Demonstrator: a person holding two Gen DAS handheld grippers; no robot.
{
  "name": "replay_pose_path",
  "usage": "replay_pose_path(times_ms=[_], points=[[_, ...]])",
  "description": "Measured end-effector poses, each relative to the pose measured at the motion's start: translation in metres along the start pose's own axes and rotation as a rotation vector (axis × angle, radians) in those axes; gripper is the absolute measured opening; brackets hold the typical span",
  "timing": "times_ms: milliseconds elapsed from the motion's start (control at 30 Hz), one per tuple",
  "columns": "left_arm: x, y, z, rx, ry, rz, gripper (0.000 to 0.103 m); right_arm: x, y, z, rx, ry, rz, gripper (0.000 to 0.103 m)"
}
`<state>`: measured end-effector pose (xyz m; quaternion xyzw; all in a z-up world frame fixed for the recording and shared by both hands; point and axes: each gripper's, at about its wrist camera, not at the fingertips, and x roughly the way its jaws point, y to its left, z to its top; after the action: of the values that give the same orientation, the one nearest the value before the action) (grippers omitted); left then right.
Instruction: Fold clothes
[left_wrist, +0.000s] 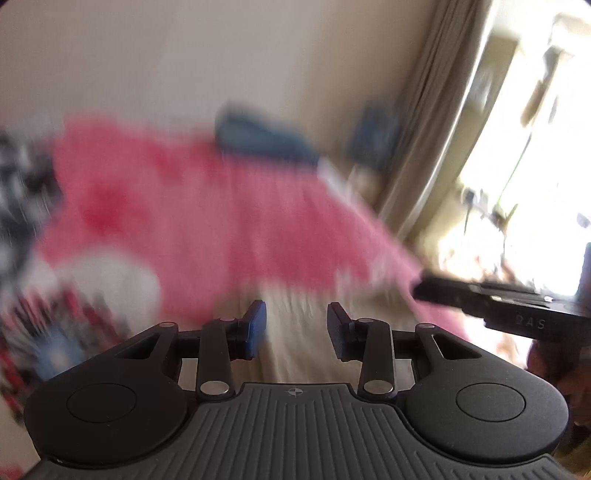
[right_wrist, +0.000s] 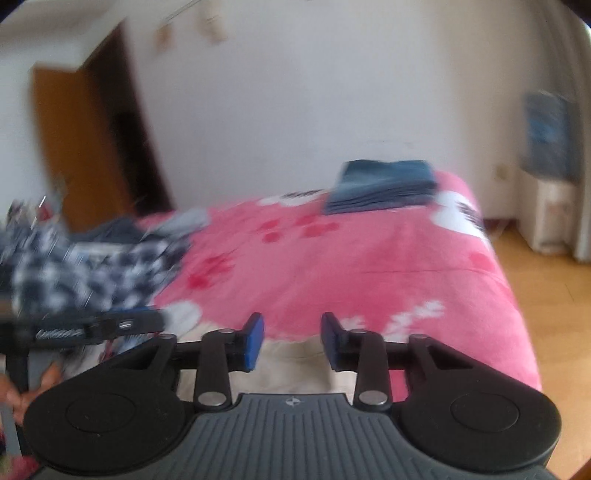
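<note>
A beige garment lies on the pink bedspread right beneath my left gripper, which is open with nothing between its blue pads. In the right wrist view the same beige garment sits under my right gripper, also open and empty. The two grippers are side by side: the right one's black body reaches in from the right edge, and the left one's body shows at the left, with a person's hand below it. Both views are motion-blurred.
A folded stack of blue clothes rests at the bed's far end by the wall. A pile of black-and-white checked clothes lies on the left. Wooden floor runs along the bed's right edge, and a curtain hangs by a bright window.
</note>
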<state>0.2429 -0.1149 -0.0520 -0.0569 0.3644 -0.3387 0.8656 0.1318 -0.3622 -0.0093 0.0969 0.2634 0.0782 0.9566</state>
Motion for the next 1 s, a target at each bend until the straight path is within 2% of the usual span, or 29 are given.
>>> replay_pose_path(times_ms=[67,100,133,200,300,467,533,633,700,800,900,1000], points=[[0.014,0.007,-0.006,-0.024,0.012,0.049,0.033,0.017,-0.004,-0.005,0.023,0.066,-0.025,0.025],[0.013,0.009,-0.006,-0.034,0.004,0.062,0.033,0.025,-0.006,-0.007,0.034,0.098,-0.037,0.013],[0.010,0.010,-0.003,-0.056,0.009,0.069,0.034,0.034,-0.008,-0.010,0.046,0.131,-0.049,0.010],[-0.007,0.011,0.001,-0.090,-0.018,0.084,0.034,0.038,-0.010,-0.010,0.063,0.165,-0.069,0.011],[-0.046,0.005,0.005,-0.086,-0.047,0.121,0.034,0.006,-0.005,0.000,0.064,0.126,-0.081,0.013],[-0.143,-0.026,-0.010,0.058,-0.097,0.170,0.035,-0.074,0.012,-0.003,0.019,0.097,-0.067,0.013],[-0.180,-0.043,-0.031,0.135,-0.093,0.176,0.035,-0.110,0.026,-0.009,-0.026,0.088,-0.048,0.013],[-0.223,-0.071,-0.081,0.255,-0.048,0.164,0.036,-0.166,0.056,-0.034,-0.107,0.100,-0.015,0.013],[-0.241,-0.090,-0.125,0.322,0.024,0.145,0.036,-0.200,0.077,-0.059,-0.156,0.128,0.017,0.013],[-0.246,-0.113,-0.187,0.371,0.114,0.134,0.036,-0.231,0.105,-0.106,-0.184,0.212,0.075,0.013],[-0.235,-0.123,-0.230,0.348,0.162,0.147,0.036,-0.247,0.142,-0.150,-0.268,0.262,0.086,0.012],[-0.222,-0.112,-0.248,0.224,0.172,0.208,0.036,-0.248,0.174,-0.181,-0.352,0.251,0.054,0.012]])
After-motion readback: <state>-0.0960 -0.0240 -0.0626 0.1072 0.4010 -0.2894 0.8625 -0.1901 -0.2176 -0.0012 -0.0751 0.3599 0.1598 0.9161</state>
